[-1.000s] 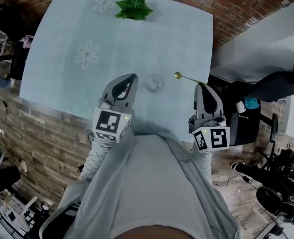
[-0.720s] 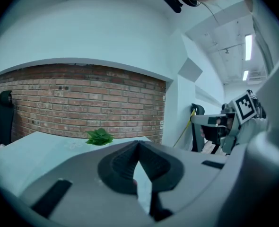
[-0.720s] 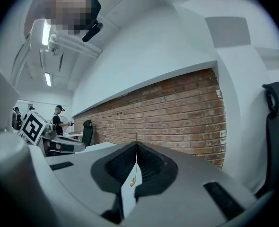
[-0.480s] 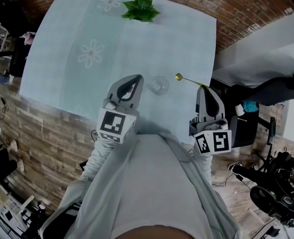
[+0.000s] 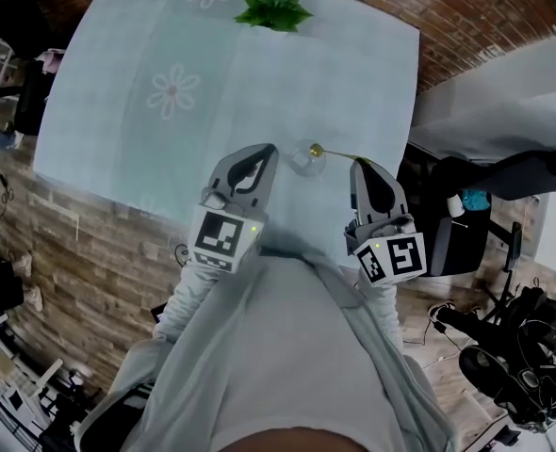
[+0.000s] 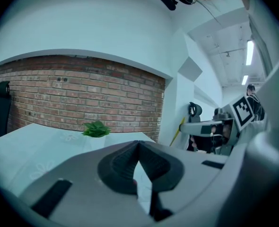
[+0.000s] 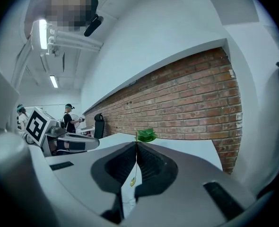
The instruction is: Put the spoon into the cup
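While the right tool (image 5: 361, 163) was pinched fully together on the handle of the spoon (image 5: 335, 153), the spoon's bowl hung at the rim of the cup (image 5: 304, 161) on the surface (image 5: 118, 111). I judged the tip should be lowered slowly inside before letting go; the left tool (image 5: 267, 151), closed and empty, stood just beside the cup

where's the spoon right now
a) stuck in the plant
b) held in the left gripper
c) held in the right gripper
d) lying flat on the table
c: the right gripper has its jaws shut on the handle of the spoon, with the spoon's bowl end out by the cup.
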`<state>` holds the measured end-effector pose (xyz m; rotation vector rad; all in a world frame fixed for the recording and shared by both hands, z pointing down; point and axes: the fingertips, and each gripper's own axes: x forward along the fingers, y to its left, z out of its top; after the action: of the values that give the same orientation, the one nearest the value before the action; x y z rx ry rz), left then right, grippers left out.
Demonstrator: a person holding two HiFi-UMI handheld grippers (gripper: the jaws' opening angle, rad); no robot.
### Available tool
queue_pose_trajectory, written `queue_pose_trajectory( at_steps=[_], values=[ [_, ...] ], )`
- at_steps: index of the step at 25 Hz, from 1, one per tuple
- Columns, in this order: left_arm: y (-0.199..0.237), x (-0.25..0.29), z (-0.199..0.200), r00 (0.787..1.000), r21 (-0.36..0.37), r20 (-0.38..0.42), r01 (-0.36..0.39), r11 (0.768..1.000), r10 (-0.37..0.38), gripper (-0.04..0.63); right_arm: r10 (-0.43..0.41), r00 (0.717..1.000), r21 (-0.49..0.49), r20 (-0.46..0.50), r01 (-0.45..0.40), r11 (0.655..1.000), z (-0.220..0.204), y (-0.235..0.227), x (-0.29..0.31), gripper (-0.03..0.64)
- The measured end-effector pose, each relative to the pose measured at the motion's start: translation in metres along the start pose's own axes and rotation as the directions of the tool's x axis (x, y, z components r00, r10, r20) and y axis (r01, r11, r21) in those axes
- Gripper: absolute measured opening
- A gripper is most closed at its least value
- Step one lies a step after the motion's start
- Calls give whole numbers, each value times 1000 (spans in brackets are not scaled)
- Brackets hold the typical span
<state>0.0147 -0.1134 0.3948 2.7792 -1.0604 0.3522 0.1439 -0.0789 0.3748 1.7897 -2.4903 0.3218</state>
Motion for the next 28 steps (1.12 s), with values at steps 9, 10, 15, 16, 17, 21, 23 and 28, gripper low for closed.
queue_pose_trajectory(
  at_steps=[9, 10, 15, 16, 17, 21, 23, 28],
  values=[
    [0, 3, -20, 999, -24, -37, 5, 1000, -6, 20, 39, 996, 56, -80, -35, 998, -38, 2, 21, 18],
    [0, 3, -22, 999, -26, -41, 3, 1000, -4, 20, 42, 995, 64, -87, -36, 997, -43, 1, 22, 18],
    [-2, 1, -31, 998, -38, -55, -4, 999, 2, 19, 52, 992, 97, -115, -41, 994, -61, 1, 28, 18],
    [-1, 0, -33, 998, -41, -56, -7, 999, 4, 19, 54, 991, 103, -120, -41, 994, -65, 1, 29, 18],
    [-1, 0, -34, 998, -43, -57, -9, 999, 7, 20, 56, 991, 107, -124, -42, 993, -68, 2, 30, 18],
    [1, -1, -40, 998, -50, -67, -21, 999, 17, 20, 55, 988, 121, -146, -37, 992, -80, 1, 36, 18],
    [2, -2, -43, 997, -52, -71, -24, 998, 20, 20, 50, 986, 135, -158, -29, 990, -87, -2, 38, 18],
    [6, -3, -47, 996, -59, -78, -35, 998, 30, 20, 50, 980, 145, -191, -22, 989, -102, -3, 43, 18]
  ],
)
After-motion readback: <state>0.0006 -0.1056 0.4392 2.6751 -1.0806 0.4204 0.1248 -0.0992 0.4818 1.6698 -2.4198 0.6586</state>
